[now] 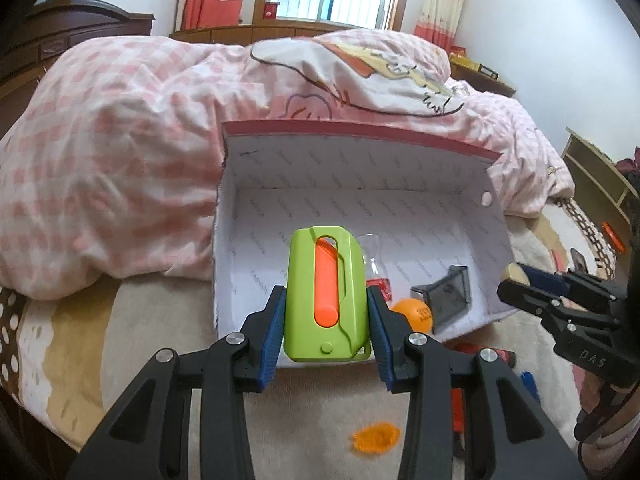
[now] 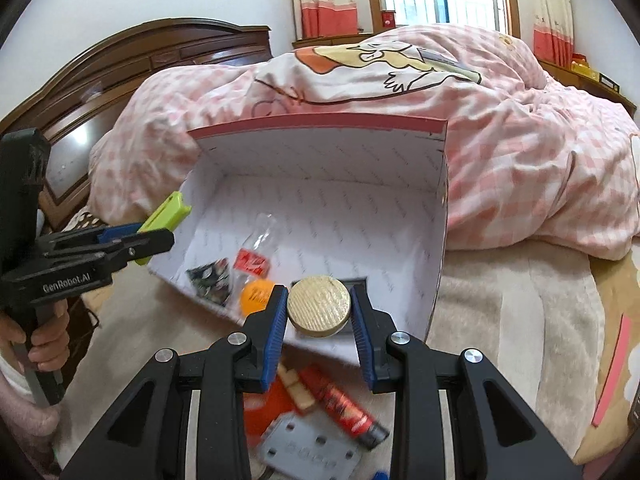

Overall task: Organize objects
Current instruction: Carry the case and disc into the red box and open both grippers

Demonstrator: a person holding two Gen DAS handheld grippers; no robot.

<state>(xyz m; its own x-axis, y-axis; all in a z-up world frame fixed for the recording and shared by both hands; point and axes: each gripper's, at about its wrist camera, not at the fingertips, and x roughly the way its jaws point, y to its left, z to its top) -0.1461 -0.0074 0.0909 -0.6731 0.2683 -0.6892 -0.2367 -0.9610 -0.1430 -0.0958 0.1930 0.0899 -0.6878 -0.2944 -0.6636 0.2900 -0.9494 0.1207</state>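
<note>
Left gripper: jaws narrowed onto a green utility knife with an orange slider, blue pads pressed against both of its long sides, knife upright between them. Held above the near edge of the white box, at its left half. In the right wrist view, same gripper seen from the side at the box's left wall, green knife jutting past the fingertips, a hand wrapped round its handle.

Right gripper: jaws part closed on a round gold cap, ribbed face toward the camera, pads clamped on its opposite edges. Held above the near rim of the box, toward its right half. In the left wrist view, same gripper at the far right, pale round edge of the cap just visible between its tips.

Box open-topped, resting on the bed, against a pink checked duvet. Inside, on the floor of the box: orange ball, red packet, dark printed packet, clear plastic wrapper, grey angled piece.

On the bed in front of the box, below the right gripper: red tube, grey plate with holes, small wooden blocks, blurred.
</note>
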